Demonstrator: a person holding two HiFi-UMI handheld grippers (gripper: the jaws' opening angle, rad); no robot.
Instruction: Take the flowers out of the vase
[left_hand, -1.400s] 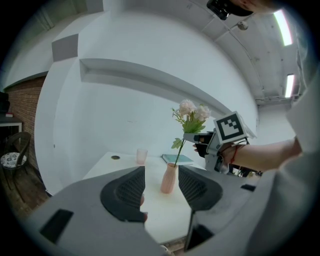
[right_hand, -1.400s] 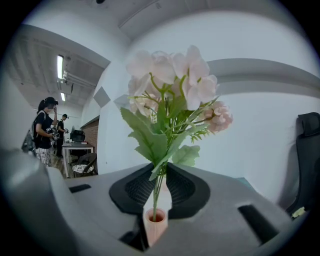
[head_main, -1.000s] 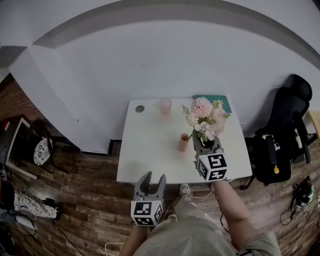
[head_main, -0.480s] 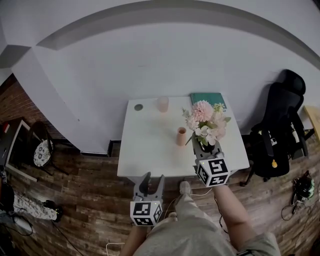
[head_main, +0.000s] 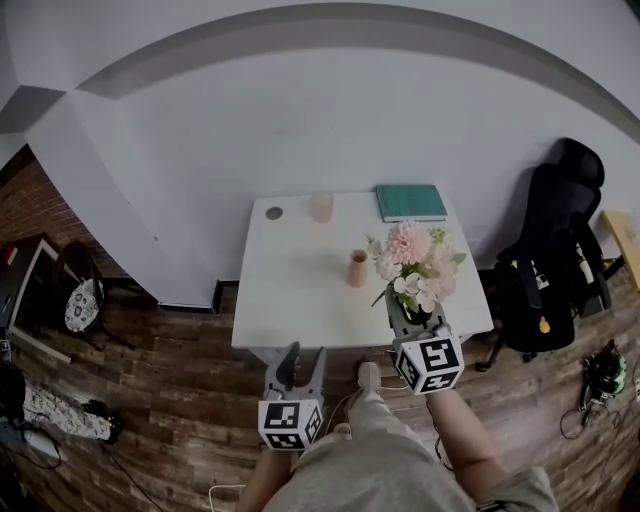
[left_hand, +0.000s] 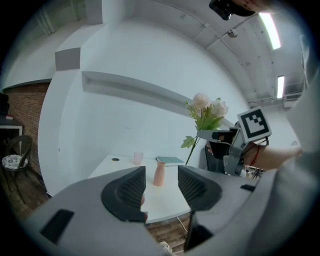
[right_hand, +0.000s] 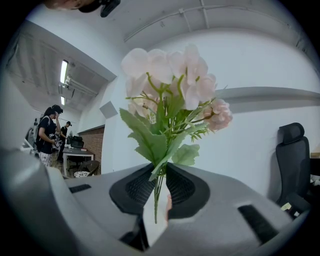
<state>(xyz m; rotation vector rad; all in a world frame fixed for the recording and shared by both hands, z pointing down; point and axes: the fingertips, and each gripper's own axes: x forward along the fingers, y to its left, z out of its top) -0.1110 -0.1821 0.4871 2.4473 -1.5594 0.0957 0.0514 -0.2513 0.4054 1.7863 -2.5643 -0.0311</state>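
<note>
In the head view the flowers (head_main: 415, 262) cover the right gripper (head_main: 412, 308) at its jaws, so the grip and stems are hidden there. In the right gripper view, a pink sliver (right_hand: 169, 202) just below the jaws, beside the stems (right_hand: 157, 192), is too little to name. The dark round spot (head_main: 274, 212) on the table (head_main: 300, 290), far beyond the left gripper (head_main: 297, 362) jaws, is too small to tell.

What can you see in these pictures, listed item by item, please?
table: one, white, centre, against the wall
vase: one, pink, upright mid-table
cup: one, pink, table's far edge
book: one, green, far right corner
small disc: one, dark, far left corner
flowers: one bunch, pink and white, out of the vase
office chair: one, black, right of table
left gripper: one, grey, open, empty, before the table
right gripper: one, grey, shut on the flowers' stems
</note>
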